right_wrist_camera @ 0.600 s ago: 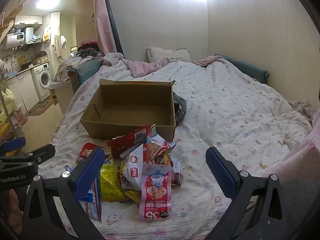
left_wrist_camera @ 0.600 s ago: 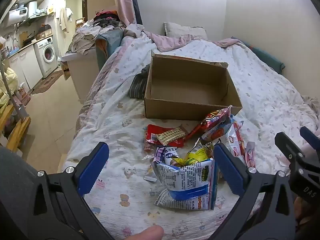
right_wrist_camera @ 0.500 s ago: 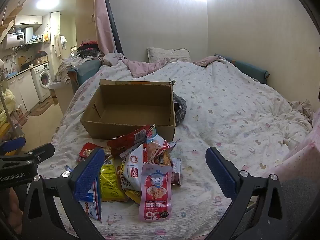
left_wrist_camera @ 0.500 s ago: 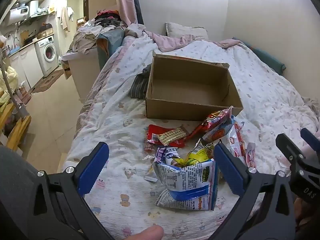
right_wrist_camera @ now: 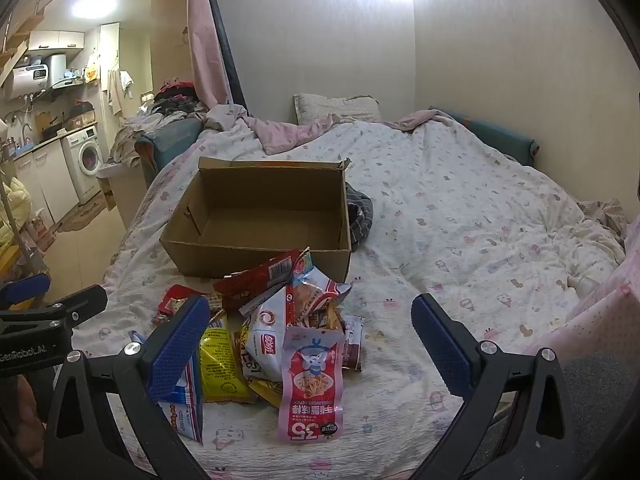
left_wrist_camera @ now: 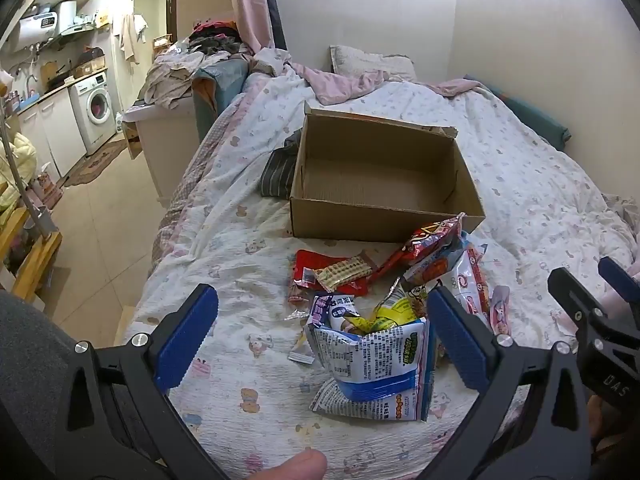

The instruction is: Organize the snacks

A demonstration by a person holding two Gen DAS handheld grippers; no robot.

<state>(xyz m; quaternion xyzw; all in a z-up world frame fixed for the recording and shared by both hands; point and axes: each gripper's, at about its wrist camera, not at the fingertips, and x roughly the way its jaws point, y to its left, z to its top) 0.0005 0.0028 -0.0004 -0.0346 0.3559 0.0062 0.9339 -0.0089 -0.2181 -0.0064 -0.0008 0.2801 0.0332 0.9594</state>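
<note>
Left tool (left_wrist_camera: pixel 320 344) released | right tool (right_wrist_camera: pixel 310 346) released | snack pile (right_wrist_camera: pixel 280 332) overlapping, lower packets hidden

1. You get your strongest light from a lamp on the wall (right_wrist_camera: pixel 320 60) above the bed (right_wrist_camera: pixel 460 208); it blows out to a white glare at the top of both views.
2. A second round ceiling light (right_wrist_camera: pixel 94 6) glows left of the bed, over the kitchen corner.
3. The quilt is evenly lit, with soft, short shadows under the cardboard box (left_wrist_camera: pixel 380 184).
4. Fisheye bending curves the walls, and the corners go black.
5. Focus is sharp on the bed.
</note>
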